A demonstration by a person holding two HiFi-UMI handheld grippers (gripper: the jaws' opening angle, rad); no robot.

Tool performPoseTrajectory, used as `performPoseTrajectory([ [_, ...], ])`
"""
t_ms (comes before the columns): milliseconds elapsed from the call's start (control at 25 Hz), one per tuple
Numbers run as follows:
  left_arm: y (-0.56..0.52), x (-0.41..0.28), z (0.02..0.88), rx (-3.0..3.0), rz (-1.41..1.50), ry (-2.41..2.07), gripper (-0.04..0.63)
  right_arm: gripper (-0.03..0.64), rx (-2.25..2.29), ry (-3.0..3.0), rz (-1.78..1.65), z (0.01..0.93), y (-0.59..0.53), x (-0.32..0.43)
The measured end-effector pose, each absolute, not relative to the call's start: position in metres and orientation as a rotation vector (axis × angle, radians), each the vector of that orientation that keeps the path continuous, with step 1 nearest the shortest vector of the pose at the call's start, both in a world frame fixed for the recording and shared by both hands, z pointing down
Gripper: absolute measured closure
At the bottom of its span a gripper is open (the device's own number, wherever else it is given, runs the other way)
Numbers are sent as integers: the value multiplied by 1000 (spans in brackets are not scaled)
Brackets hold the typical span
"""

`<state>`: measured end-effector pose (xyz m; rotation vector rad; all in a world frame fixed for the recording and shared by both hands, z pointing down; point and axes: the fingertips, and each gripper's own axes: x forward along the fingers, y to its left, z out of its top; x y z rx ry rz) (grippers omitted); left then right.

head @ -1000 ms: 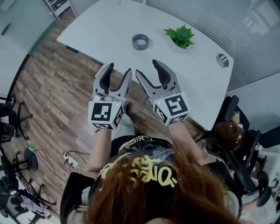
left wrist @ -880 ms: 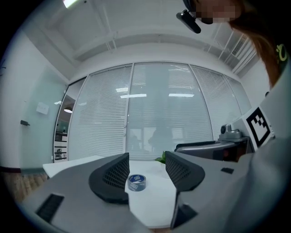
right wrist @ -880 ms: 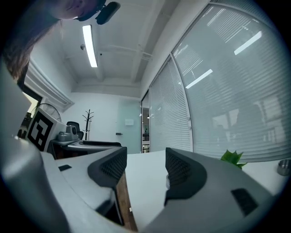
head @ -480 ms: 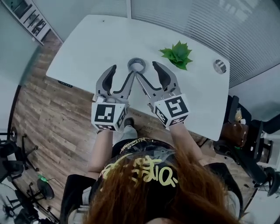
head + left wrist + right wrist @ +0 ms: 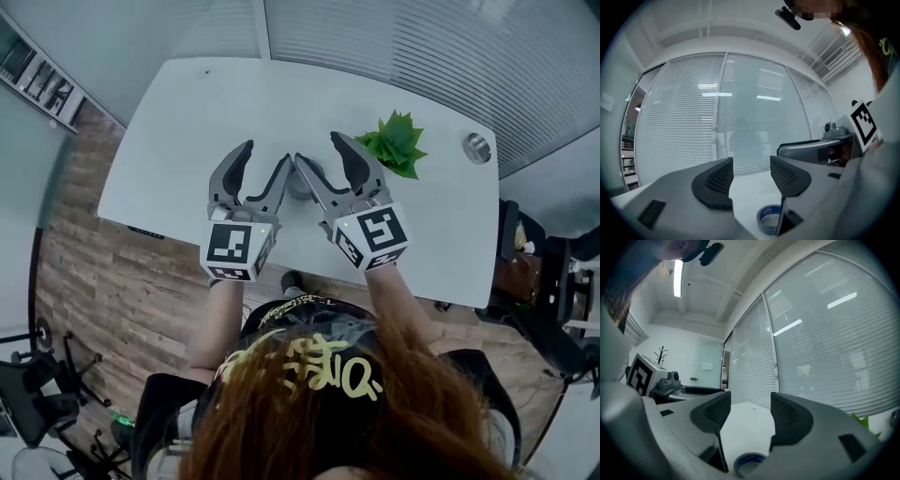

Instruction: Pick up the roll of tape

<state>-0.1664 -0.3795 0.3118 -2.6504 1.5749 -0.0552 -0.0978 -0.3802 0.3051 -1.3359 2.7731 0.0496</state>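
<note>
The roll of tape (image 5: pixel 765 228) lies flat on the white surface (image 5: pixel 187 117), just below and between the left tool (image 5: pixel 264 157) and the right tool (image 5: pixel 319 150). Both tools hold their jaws apart over it, with nothing between them.

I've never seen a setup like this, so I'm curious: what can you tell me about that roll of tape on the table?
The roll of tape is a small ring, grey outside, with a blue inner core bearing a pale label. It lies flat on the white table, hole upward. It sits low between the left claw and the right claw. Both are open and neither touches it. From overhead their jaws hide most of it.
</note>
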Motion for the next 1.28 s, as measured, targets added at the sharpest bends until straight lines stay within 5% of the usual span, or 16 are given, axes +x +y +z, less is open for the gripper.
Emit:
performPoseTrajectory([
  [800,-418,-160,348,-2801,-45,1485,354,364,-1276,2817,-38,334,-417,-71],
  [1280,-405,-153,424,-2993,-271,1200,247,347,-833,3244,-147,433,-399,-83],
])
